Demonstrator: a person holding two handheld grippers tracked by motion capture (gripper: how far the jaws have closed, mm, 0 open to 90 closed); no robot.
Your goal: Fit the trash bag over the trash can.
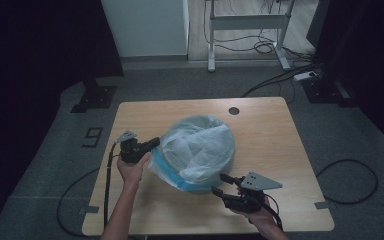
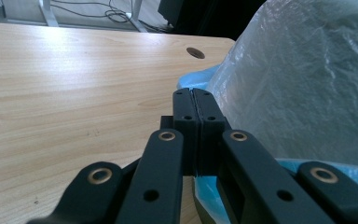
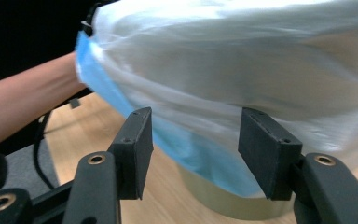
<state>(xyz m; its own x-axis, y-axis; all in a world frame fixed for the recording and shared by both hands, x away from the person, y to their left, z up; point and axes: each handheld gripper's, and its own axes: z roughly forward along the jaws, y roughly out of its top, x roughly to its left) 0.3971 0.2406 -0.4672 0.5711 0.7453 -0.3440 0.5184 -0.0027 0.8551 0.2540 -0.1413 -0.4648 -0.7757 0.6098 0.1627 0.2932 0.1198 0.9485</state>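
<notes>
A plastic bag [image 1: 200, 145] drapes over a bin [image 1: 202, 187] at the middle of the table [image 1: 275, 135]. The left tool [image 1: 155, 142] is clamped tight at the bag's left edge. The right tool [image 1: 221, 183] stands agape just near the bin.

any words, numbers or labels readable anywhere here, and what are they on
"9": a dark numeral marked on the grey floor, left of the table, at in the high view.
Nothing readable on the bin bag, the bin or the table.
No readable lettering on the left gripper or the right gripper.
</notes>
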